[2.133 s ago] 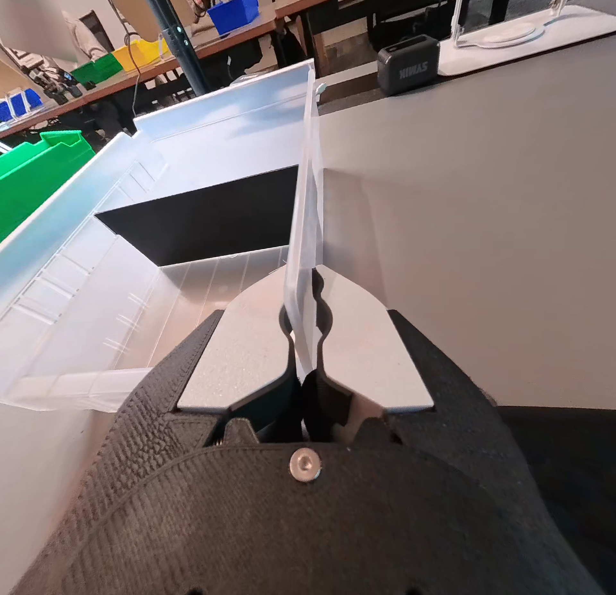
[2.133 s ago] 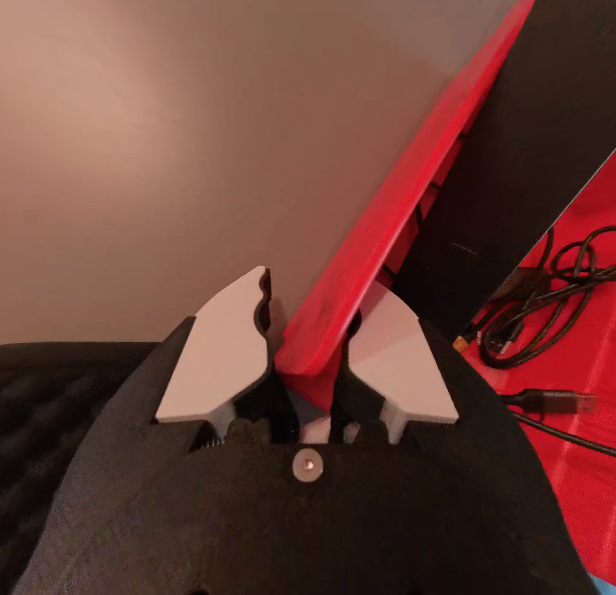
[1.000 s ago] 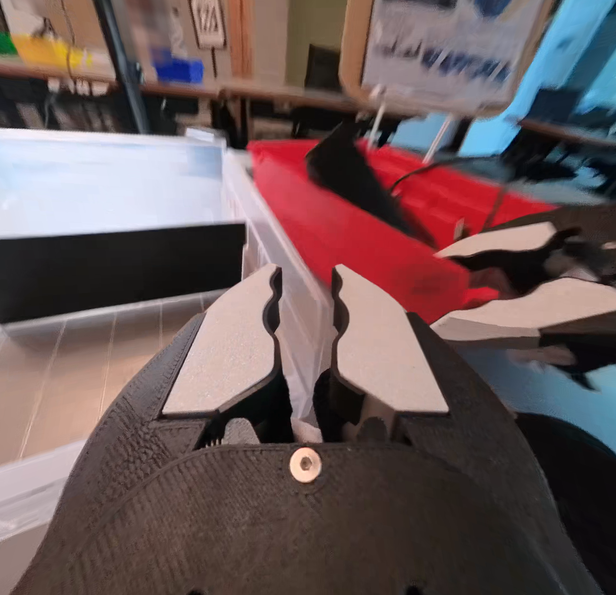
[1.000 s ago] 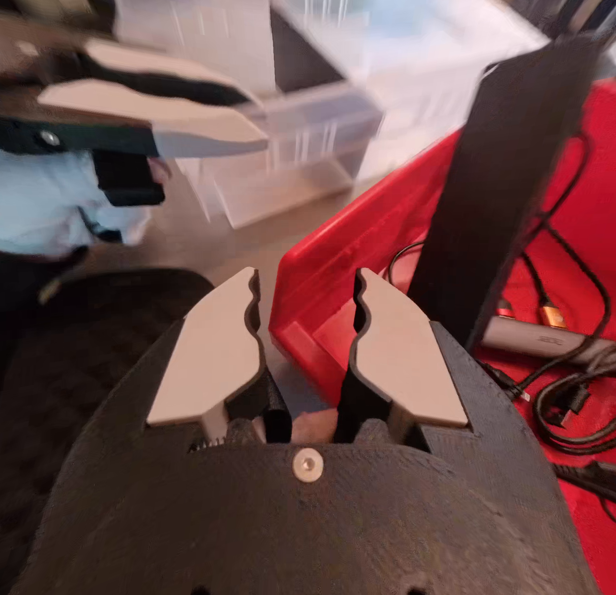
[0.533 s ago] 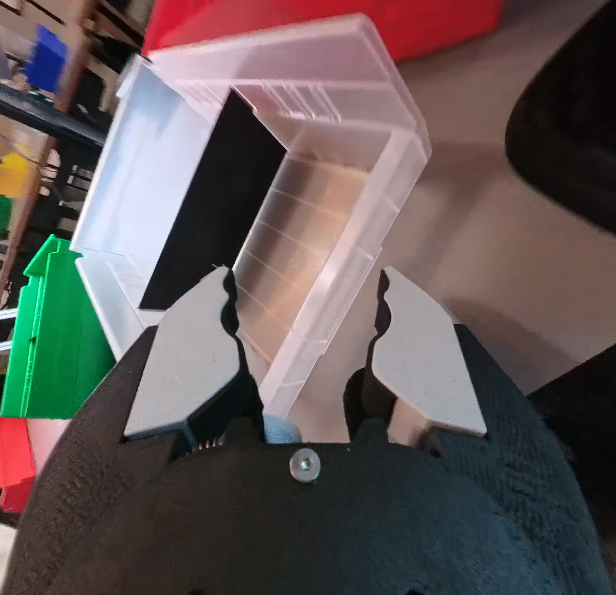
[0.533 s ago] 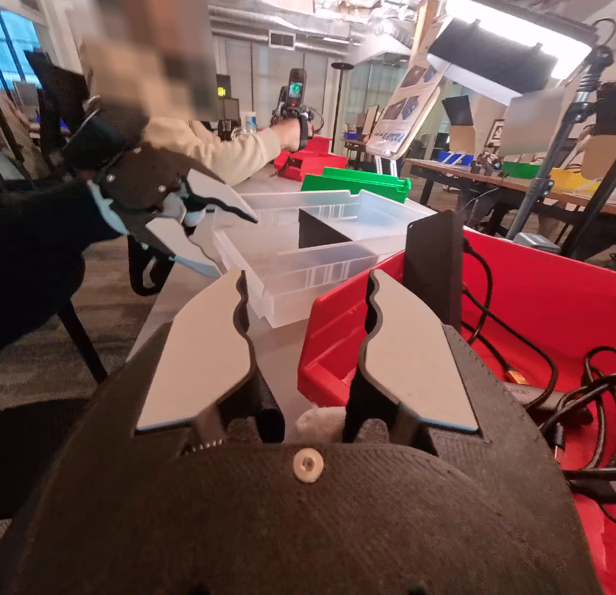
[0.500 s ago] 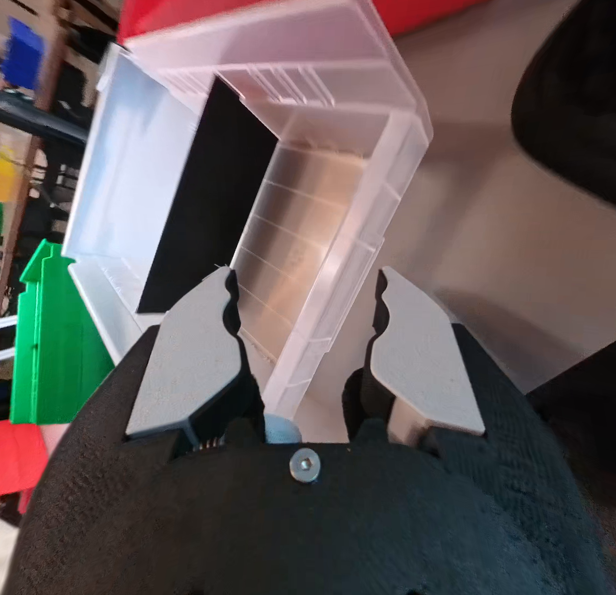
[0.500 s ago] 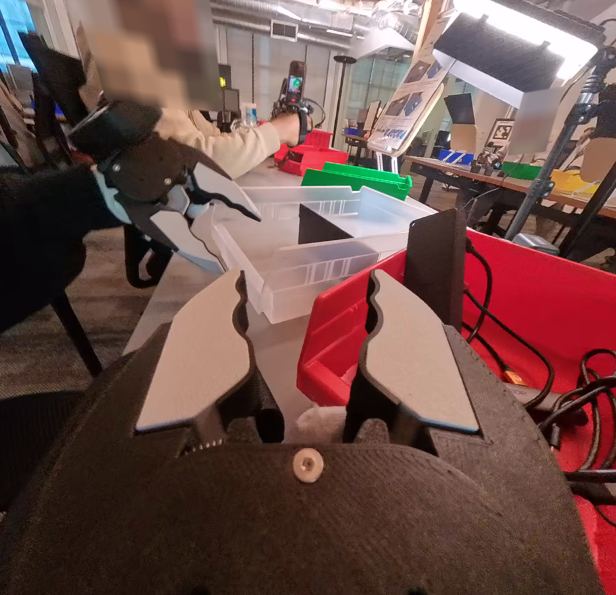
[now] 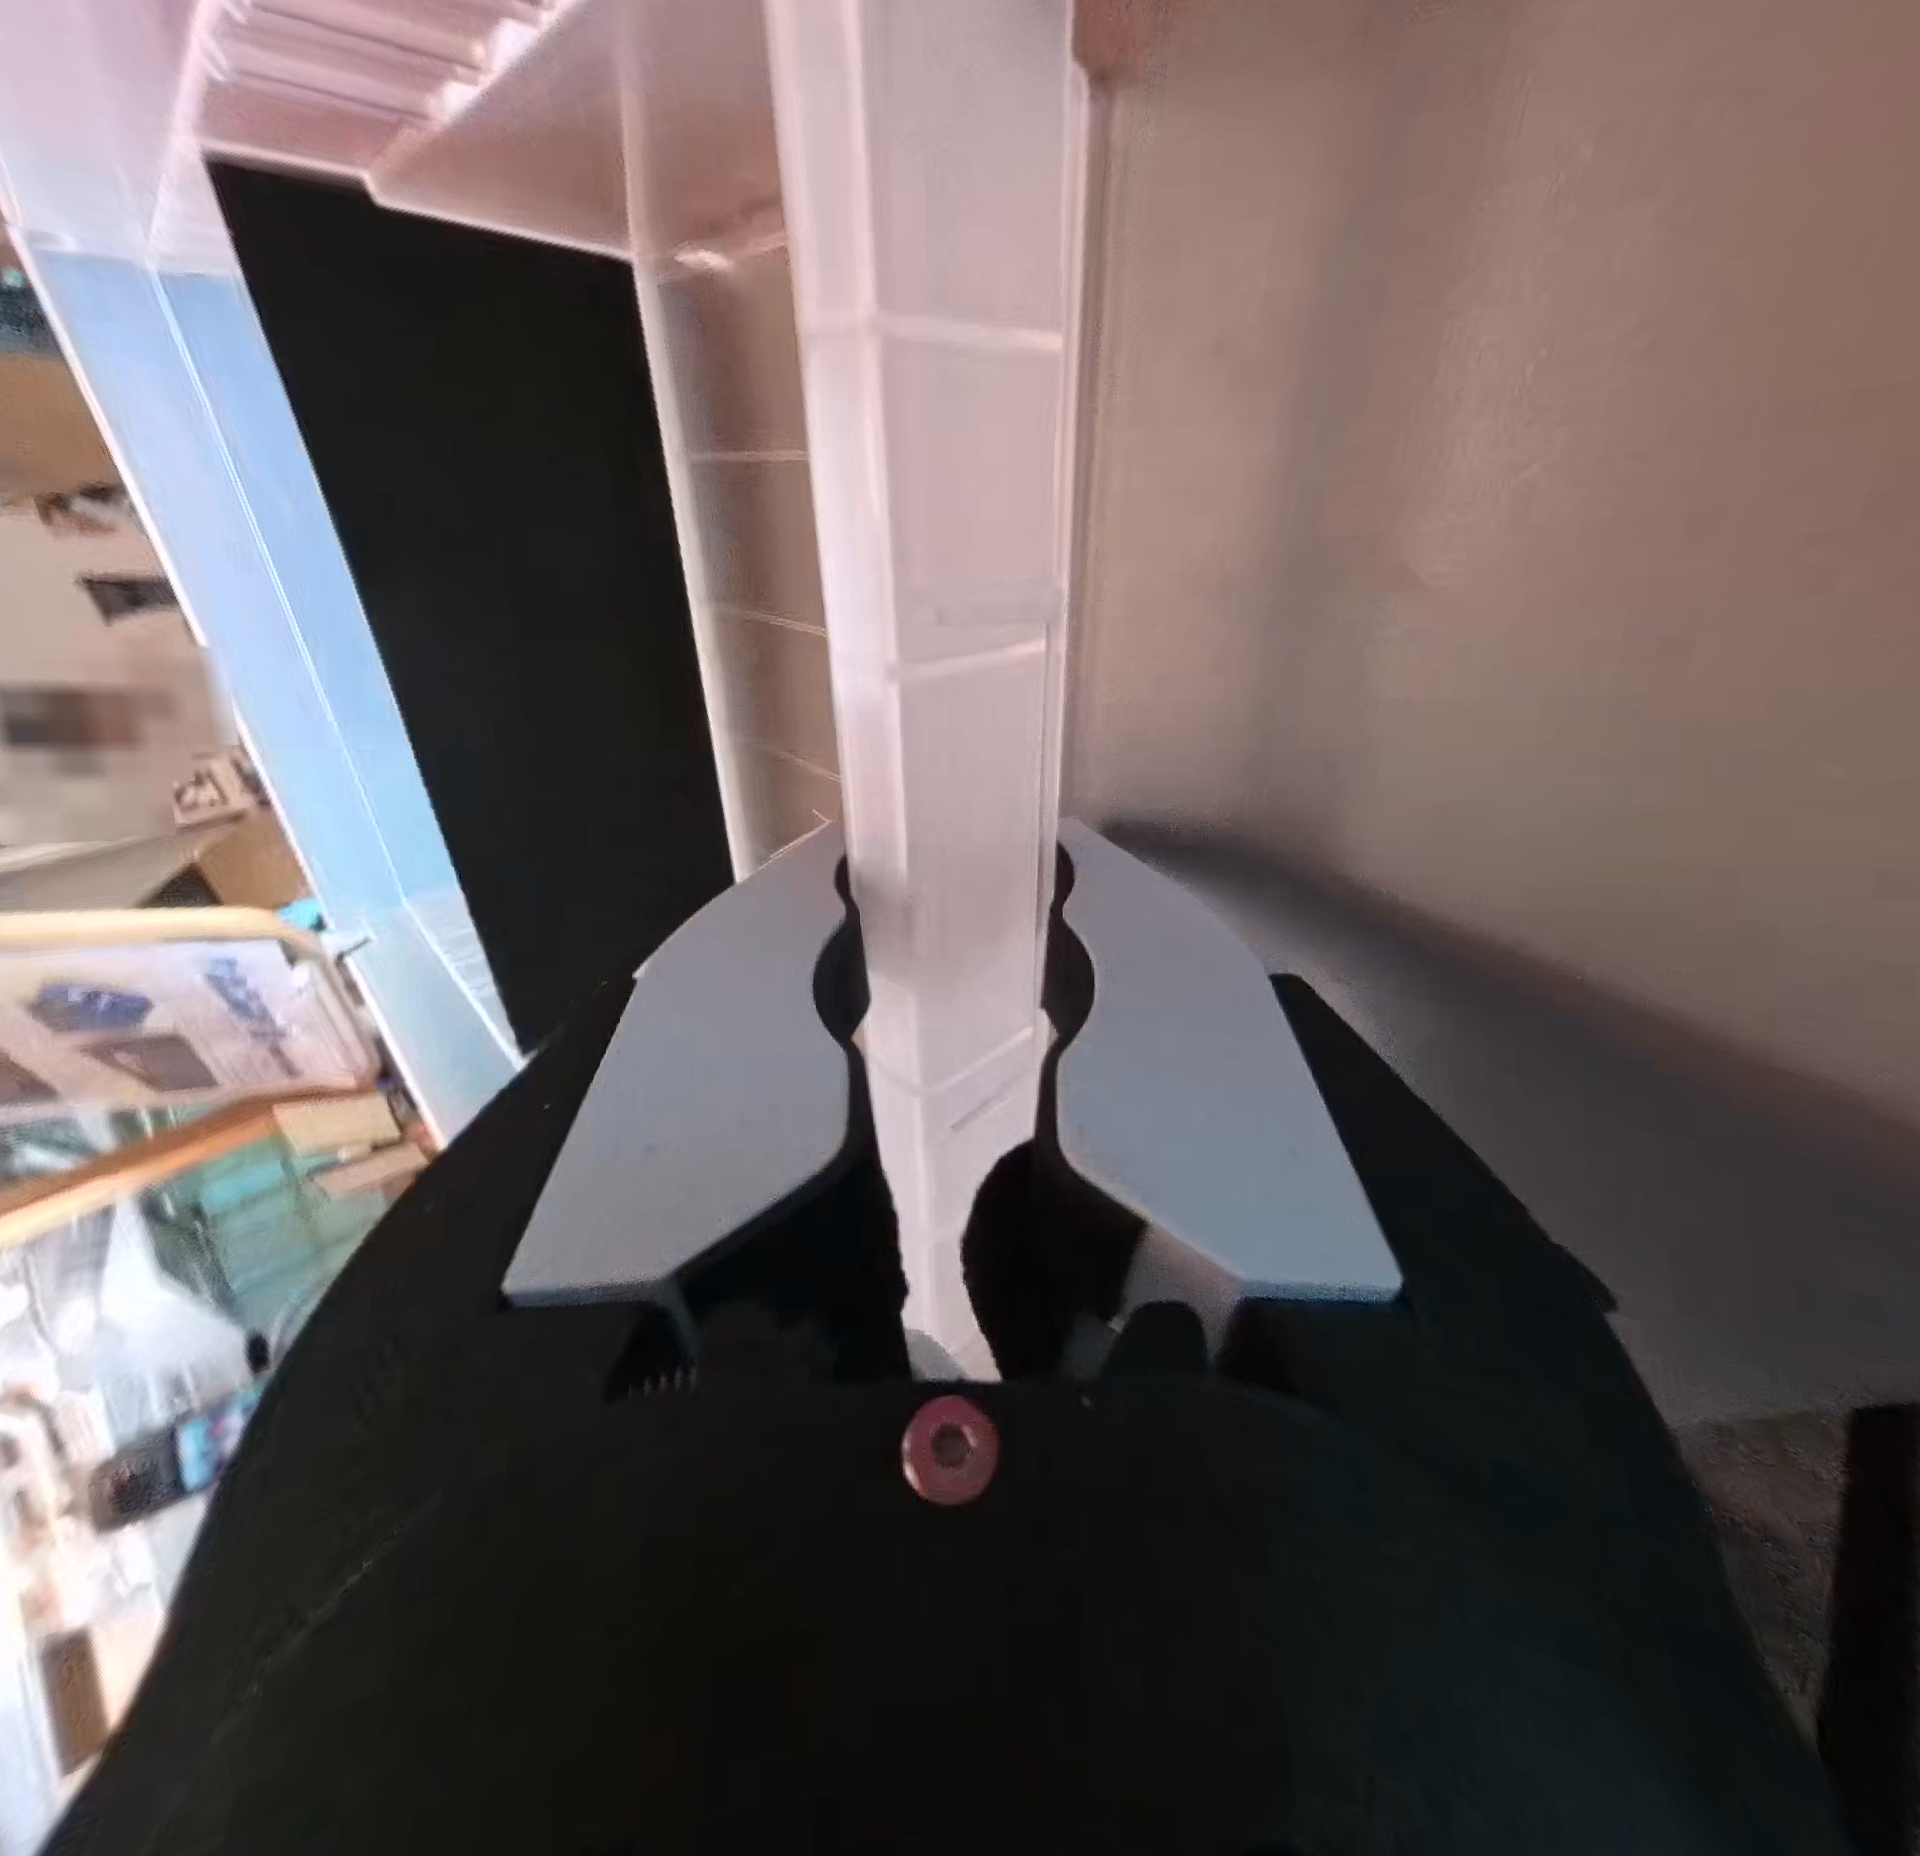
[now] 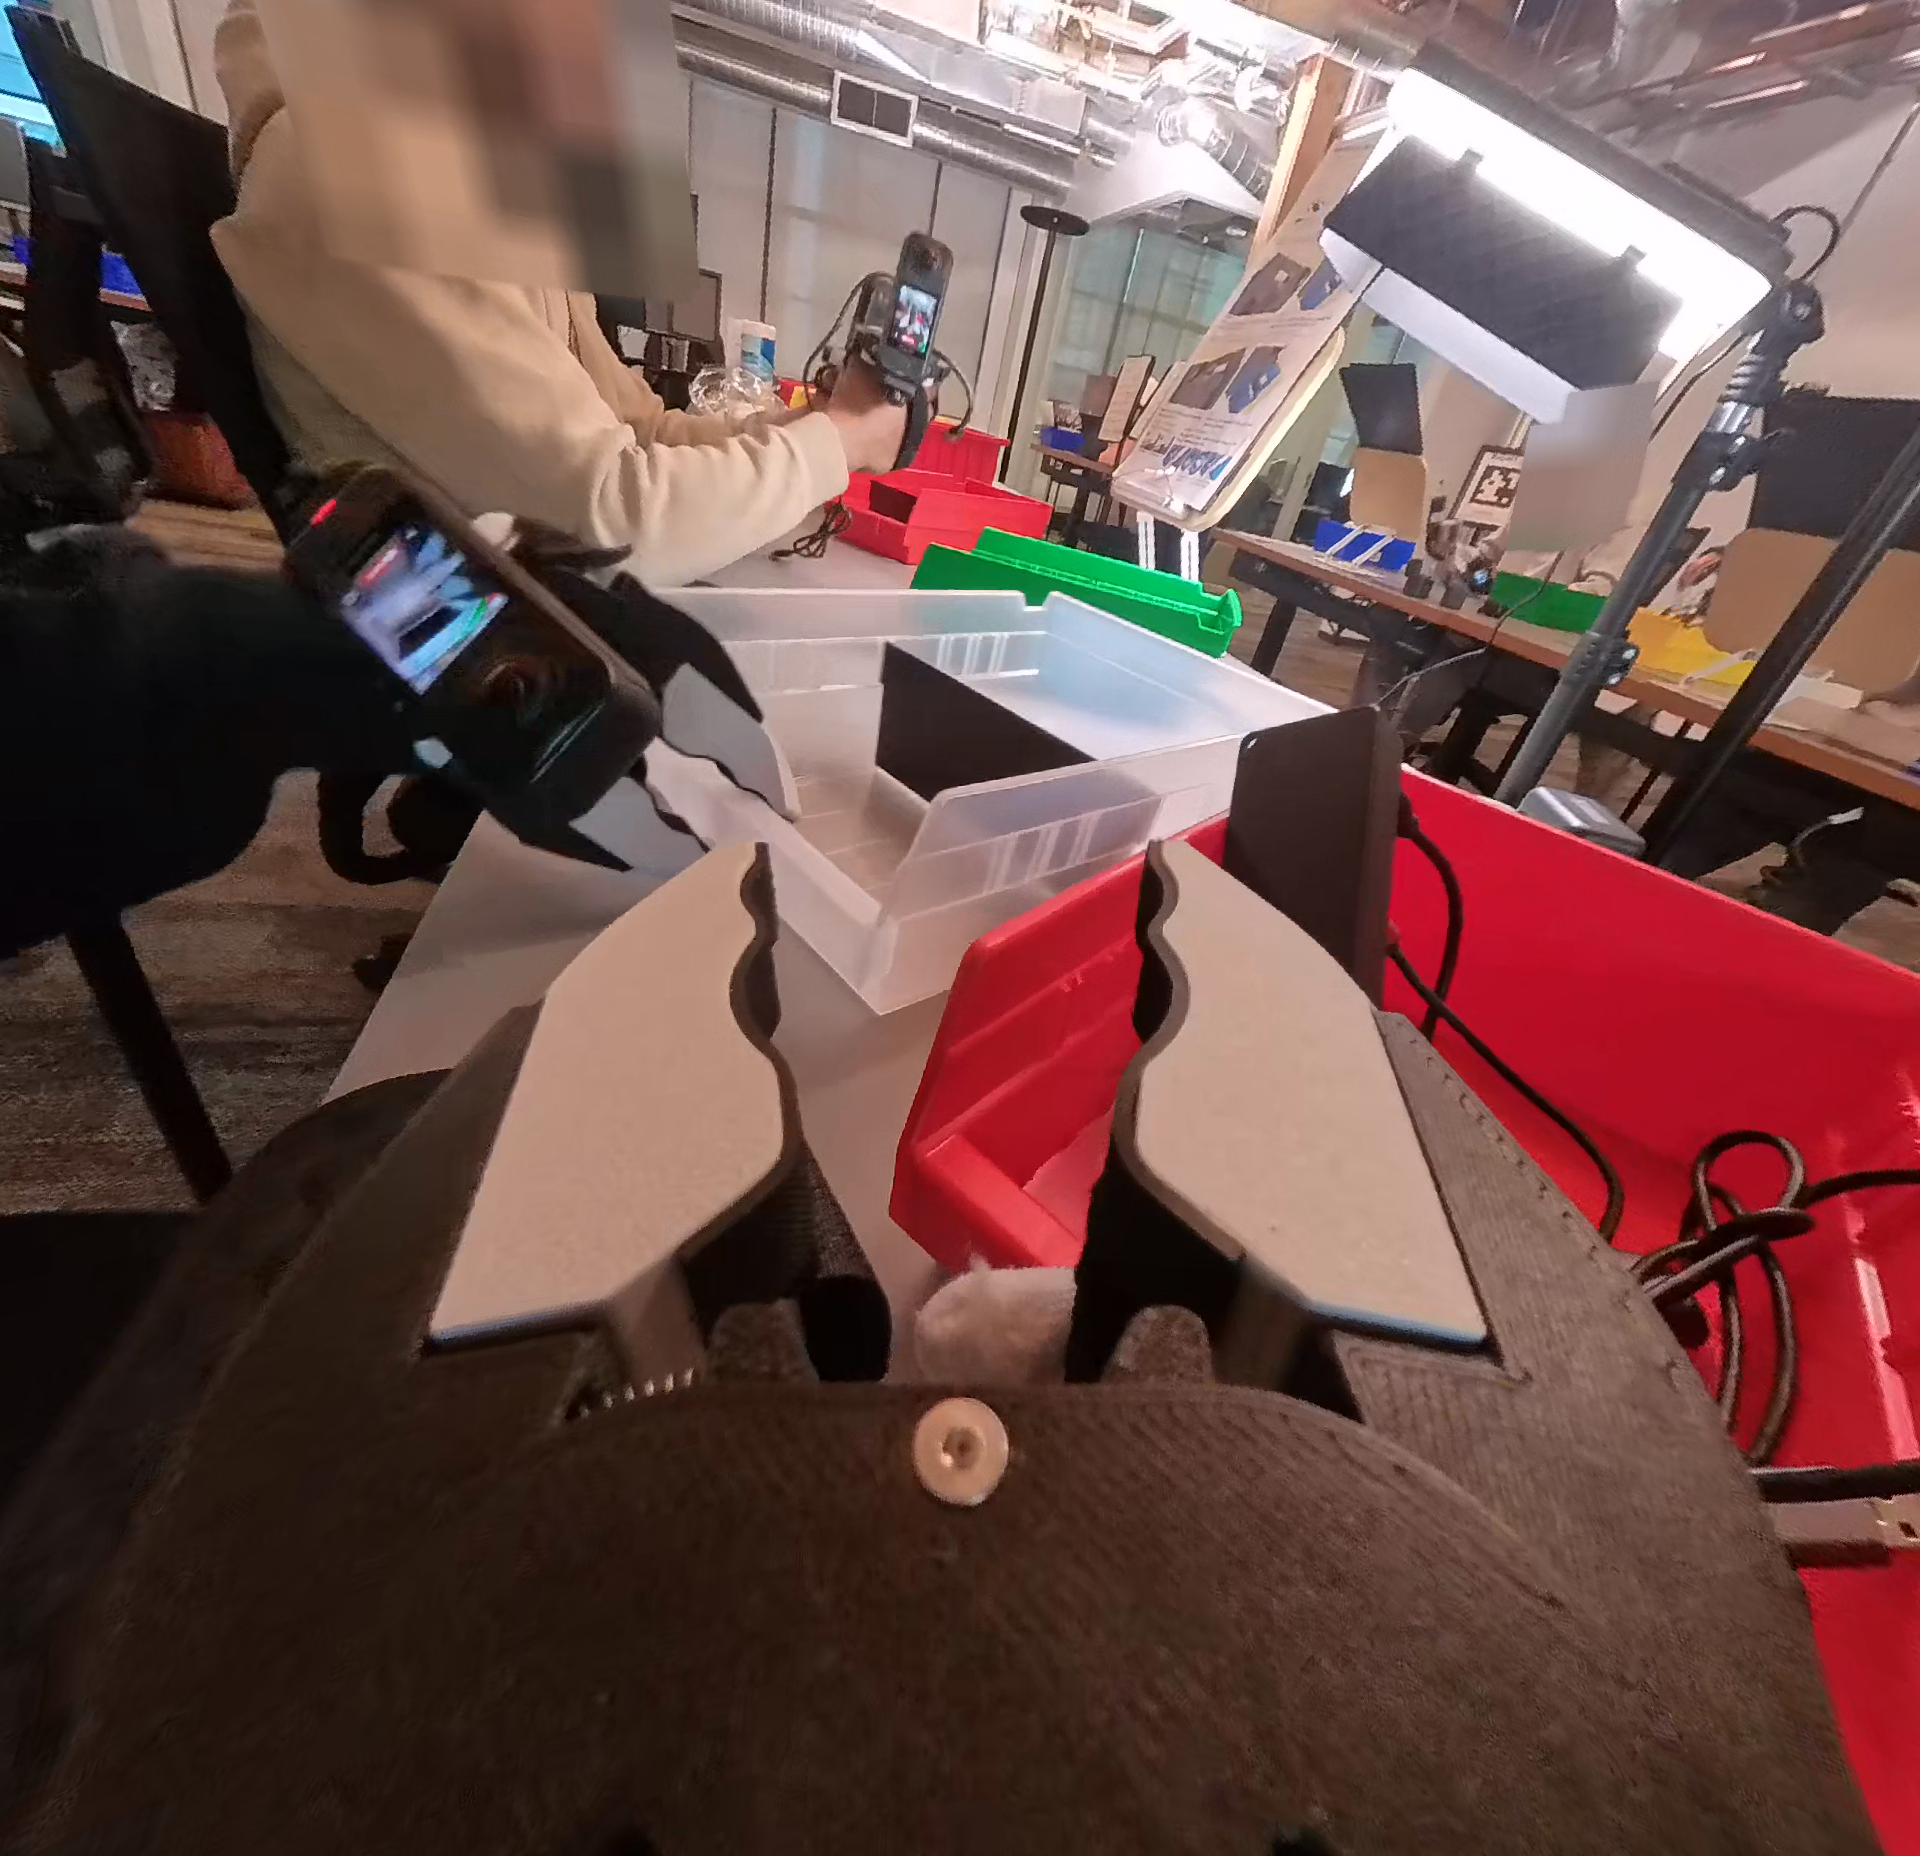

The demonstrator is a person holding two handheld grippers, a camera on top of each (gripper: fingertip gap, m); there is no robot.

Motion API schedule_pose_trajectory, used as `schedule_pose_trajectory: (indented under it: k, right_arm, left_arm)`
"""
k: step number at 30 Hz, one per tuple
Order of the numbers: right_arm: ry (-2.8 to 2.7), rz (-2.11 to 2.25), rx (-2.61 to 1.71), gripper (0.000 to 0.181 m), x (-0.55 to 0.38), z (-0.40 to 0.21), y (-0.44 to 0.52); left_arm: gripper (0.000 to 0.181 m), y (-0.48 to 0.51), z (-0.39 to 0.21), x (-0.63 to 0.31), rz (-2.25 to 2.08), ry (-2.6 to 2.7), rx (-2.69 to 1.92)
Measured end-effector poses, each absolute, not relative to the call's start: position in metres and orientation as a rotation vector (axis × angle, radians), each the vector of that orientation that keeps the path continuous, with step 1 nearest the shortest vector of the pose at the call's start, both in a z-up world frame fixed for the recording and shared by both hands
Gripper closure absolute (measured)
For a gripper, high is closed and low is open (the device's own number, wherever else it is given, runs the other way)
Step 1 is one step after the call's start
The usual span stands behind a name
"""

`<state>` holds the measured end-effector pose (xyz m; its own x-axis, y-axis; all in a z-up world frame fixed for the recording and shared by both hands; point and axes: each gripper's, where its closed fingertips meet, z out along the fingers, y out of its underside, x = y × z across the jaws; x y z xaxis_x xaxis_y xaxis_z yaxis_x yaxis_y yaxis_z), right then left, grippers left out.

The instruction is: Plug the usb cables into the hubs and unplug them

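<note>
Left gripper (image 9: 951, 876) clamps the clear bin (image 9: 940, 559) rim; right gripper (image 10: 951, 959) gapes, empty, at the red bin (image 10: 1662, 985) corner; steady the clear bin gently.

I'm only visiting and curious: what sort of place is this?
Probably a shared workshop or lab: long tables with coloured parts bins such as a green bin, a studio light panel on a stand, and exposed ceiling ducts.

No writing can be made out clearly. A tilted printed poster board with blue pictures (image 10: 1236, 404) stands behind the desk, its lettering too small to read, and it shows only blurred in the left wrist view. A black-and-white square marker card (image 10: 1496, 478) farther back carries a coded pattern, not words.
</note>
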<state>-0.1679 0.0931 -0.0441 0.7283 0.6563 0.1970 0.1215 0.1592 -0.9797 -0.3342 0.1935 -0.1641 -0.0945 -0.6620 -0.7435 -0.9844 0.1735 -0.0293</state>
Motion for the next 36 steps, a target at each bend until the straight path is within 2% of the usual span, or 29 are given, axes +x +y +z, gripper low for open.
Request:
schedule_pose_trajectory:
  k: [4,9,14,18,23,29,33,36]
  right_arm:
    - [-0.692,0.39,-1.348,0.116,-0.164,-0.037,0.091]
    - [-0.701,0.288,-1.277,0.114,-0.154,-0.023,0.069]
    - [-0.712,0.141,-1.234,0.096,-0.117,-0.019,0.028]
    - [-0.671,-0.151,-1.23,0.079,-0.04,-0.009,0.006]
    - [-0.324,-0.414,-1.187,0.068,0.096,0.025,-0.03]
    - [0.024,-0.786,-1.048,0.077,0.231,0.027,-0.097]
    - [0.334,-0.654,-1.023,0.066,0.282,0.009,-0.124]
    - [0.416,-0.651,-0.956,0.065,0.292,0.011,-0.14]
  left_arm:
    - [0.15,0.193,-0.155,-0.344,0.868,1.652,-1.495]
    - [0.151,0.186,-0.109,-0.346,0.939,1.423,-1.41]
    - [0.151,0.166,-0.036,-0.313,0.936,1.251,-1.222]
    - [0.151,0.143,0.013,-0.264,0.895,1.202,-1.094]
    - [0.151,0.107,0.048,-0.177,0.696,1.244,-0.982]
    - [0.151,0.05,0.055,-0.059,0.457,1.412,-0.819]
    - [0.151,0.002,0.036,0.017,0.266,1.568,-0.7]
    - [0.151,-0.021,0.008,0.065,0.162,1.705,-0.635]
